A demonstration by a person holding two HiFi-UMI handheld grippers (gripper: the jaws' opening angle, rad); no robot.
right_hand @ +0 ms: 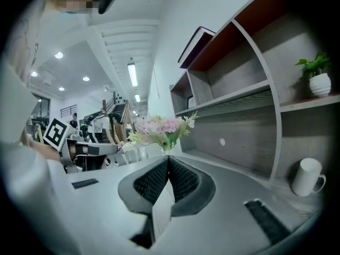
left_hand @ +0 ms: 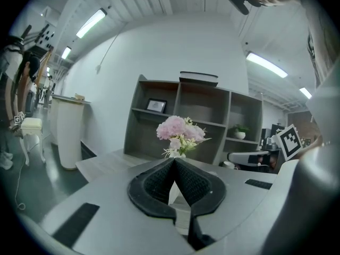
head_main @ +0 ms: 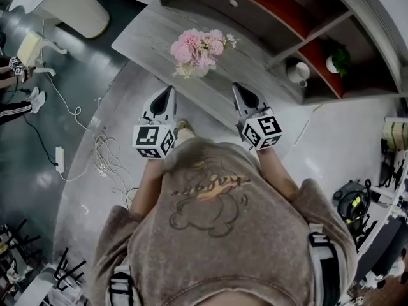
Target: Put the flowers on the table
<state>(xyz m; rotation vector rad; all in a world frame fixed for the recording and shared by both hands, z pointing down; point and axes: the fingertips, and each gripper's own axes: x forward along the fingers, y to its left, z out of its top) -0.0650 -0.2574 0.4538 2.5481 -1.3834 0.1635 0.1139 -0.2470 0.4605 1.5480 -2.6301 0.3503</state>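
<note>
Flowers (head_main: 199,51) upright on table (head_main: 143,37), just ahead, between left claw (head_main: 169,89) and right claw (head_main: 236,87); both claws together, empty.

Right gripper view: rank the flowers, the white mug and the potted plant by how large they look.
1. the flowers, clearly the largest.
2. the potted plant and the white mug look about alike, so they are not ranked against each other.

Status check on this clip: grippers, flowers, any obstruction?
Left gripper shut, empty; right gripper shut, empty. Flowers standing on table, ahead of both grippers, untouched. Nothing between them.
</note>
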